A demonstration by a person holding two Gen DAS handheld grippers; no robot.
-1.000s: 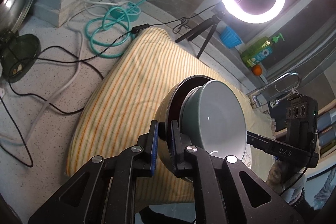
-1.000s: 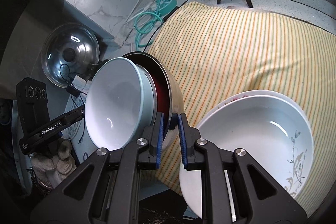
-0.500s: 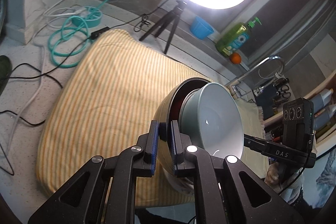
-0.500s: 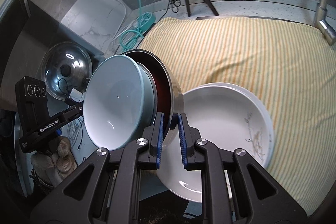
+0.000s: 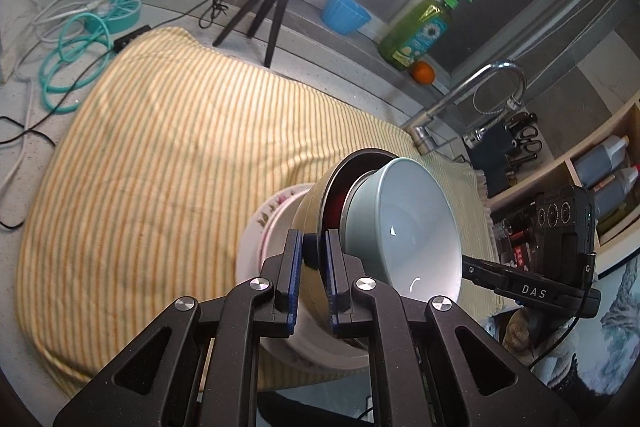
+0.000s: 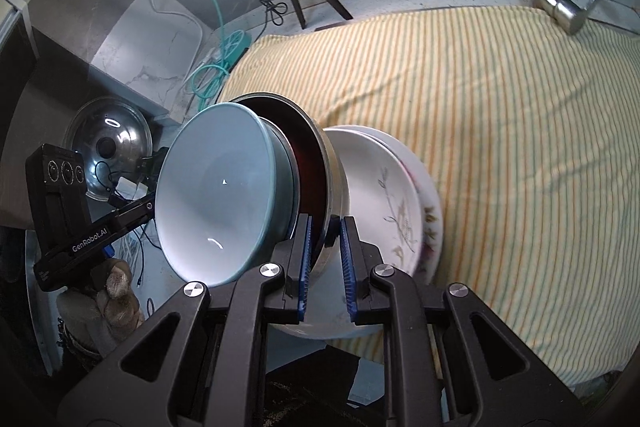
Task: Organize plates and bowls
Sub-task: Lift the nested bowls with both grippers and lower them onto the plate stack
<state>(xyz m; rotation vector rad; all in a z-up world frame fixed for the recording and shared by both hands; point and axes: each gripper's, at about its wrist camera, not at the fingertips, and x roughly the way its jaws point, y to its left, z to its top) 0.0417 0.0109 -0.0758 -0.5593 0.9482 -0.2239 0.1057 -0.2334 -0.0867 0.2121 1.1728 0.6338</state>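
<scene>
A steel bowl (image 5: 308,215) with a dark red inside is held tilted on its side, and a pale blue bowl (image 5: 404,227) is nested in it. My left gripper (image 5: 312,239) is shut on the steel bowl's rim. From the opposite side, my right gripper (image 6: 325,227) is shut on the same rim of the steel bowl (image 6: 334,167), the pale blue bowl (image 6: 216,195) facing left. Just behind and below the pair lies a stack of white plates (image 6: 380,195) with leaf and flower prints, also seen as white plates (image 5: 264,223) in the left wrist view.
A yellow striped cloth (image 5: 168,147) covers the counter. At the back stand a ring light on a tripod (image 5: 264,7), a blue cup (image 5: 344,13), a green soap bottle (image 5: 420,31), an orange (image 5: 423,72) and a faucet (image 5: 472,95). A steel lid (image 6: 108,151) and cables (image 5: 68,59) lie left.
Both grippers have carried the nested bowls across the cloth toward the faucet side. The white plates, earlier off to one side, now lie directly behind and beneath the held bowls.
</scene>
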